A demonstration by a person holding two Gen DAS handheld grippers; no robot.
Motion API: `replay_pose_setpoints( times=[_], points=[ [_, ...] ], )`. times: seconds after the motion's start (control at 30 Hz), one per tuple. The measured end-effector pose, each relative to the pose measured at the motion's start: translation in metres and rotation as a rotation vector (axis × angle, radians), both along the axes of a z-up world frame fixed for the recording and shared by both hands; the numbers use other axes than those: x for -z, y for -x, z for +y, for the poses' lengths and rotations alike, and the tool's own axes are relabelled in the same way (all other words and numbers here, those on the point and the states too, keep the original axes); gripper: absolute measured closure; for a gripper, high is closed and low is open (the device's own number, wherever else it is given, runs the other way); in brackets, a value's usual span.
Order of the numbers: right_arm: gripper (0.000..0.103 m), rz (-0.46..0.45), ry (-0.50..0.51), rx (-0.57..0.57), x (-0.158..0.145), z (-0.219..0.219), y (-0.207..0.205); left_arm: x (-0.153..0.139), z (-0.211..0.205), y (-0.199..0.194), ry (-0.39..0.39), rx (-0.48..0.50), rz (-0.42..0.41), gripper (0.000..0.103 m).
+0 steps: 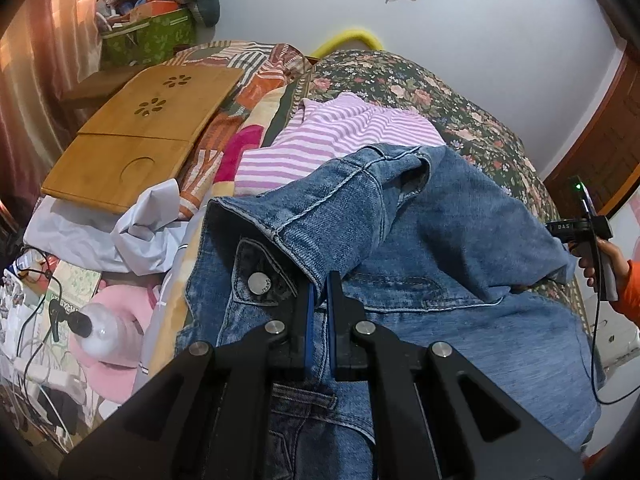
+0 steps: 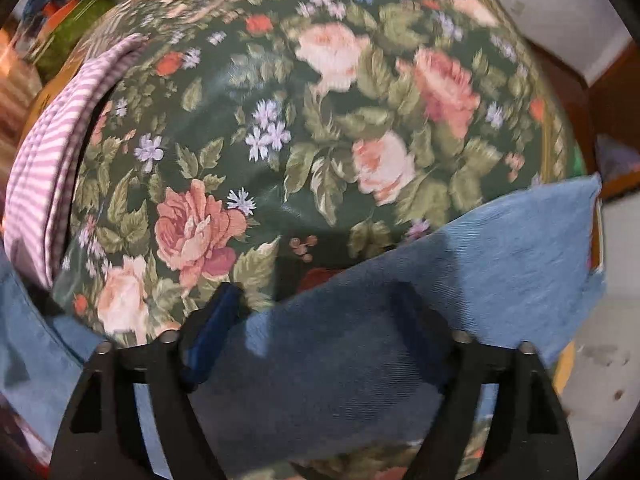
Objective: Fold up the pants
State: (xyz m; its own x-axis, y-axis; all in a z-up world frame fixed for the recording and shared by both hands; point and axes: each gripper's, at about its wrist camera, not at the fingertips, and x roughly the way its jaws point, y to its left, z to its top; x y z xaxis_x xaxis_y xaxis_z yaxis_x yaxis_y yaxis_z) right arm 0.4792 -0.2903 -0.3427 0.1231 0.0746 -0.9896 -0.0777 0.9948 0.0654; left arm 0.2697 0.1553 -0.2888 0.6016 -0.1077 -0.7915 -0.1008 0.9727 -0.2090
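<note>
Left gripper (image 1: 319, 286) pinches the stitched hem of faded denim pants (image 1: 460, 248)

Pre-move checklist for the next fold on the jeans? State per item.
1. Left gripper shut on the hem of the jeans: ok, fingers closed with denim pinched between them.
2. Right gripper holding denim: cannot tell; its fingers stand wide apart and the cloth lies across them.
3. Leg folded over the waist: ok, the hem sits near the waistband button.
4. Fold lying flat: not ok, the lifted leg is bunched and creased.
5. Striped garment apart from the jeans: not ok, the denim overlaps its near edge.
6. Floral bedspread ahead of the right gripper bare: ok.
</note>
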Motion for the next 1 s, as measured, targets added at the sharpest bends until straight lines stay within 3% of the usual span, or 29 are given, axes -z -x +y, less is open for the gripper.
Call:
replay_pose_setpoints(
  times=[0.1, 0.17, 0.3, 0.33, 0.5, 0.67, 0.83, 1.0],
  points=[
    [0.023, -0.006, 0.010, -0.005, 0.005, 0.000, 0.003, 0.003, 0.002, -0.002, 0.006, 0.006, 0.001, 0.098],
    [0.032, -0.002, 0.004, -0.004, 0.002, -0.007, 0.007, 0.006, 0.003, -0.003, 0.010, 0.007, 0.002, 0.098],
    [0.084, 0.036, -0.040, 0.006, -0.006, -0.033, 0.016, 0.006, 0.004, -0.004, 0.013, 0.005, -0.005, 0.098],
    [0.089, 0.050, -0.063, 0.012, -0.006, -0.040, 0.020, 0.006, 0.005, -0.004, 0.017, 0.003, -0.010, 0.098],
    [0.094, 0.016, -0.124, 0.045, -0.018, -0.061, 0.040, -0.005, 0.007, -0.002, 0.021, -0.013, -0.037, 0.098],
    [0.096, -0.097, -0.173, 0.061, -0.069, -0.085, 0.068, -0.034, 0.009, 0.006, 0.003, -0.014, -0.094, 0.102],
    [0.097, -0.154, -0.218, 0.089, -0.108, -0.110, 0.100, -0.062, 0.015, 0.029, 0.032, -0.026, -0.164, 0.102],
    [0.097, -0.187, -0.234, 0.067, -0.121, -0.088, 0.112, -0.056, 0.023, 0.027, 0.074, -0.047, -0.117, 0.100]
  ],
)
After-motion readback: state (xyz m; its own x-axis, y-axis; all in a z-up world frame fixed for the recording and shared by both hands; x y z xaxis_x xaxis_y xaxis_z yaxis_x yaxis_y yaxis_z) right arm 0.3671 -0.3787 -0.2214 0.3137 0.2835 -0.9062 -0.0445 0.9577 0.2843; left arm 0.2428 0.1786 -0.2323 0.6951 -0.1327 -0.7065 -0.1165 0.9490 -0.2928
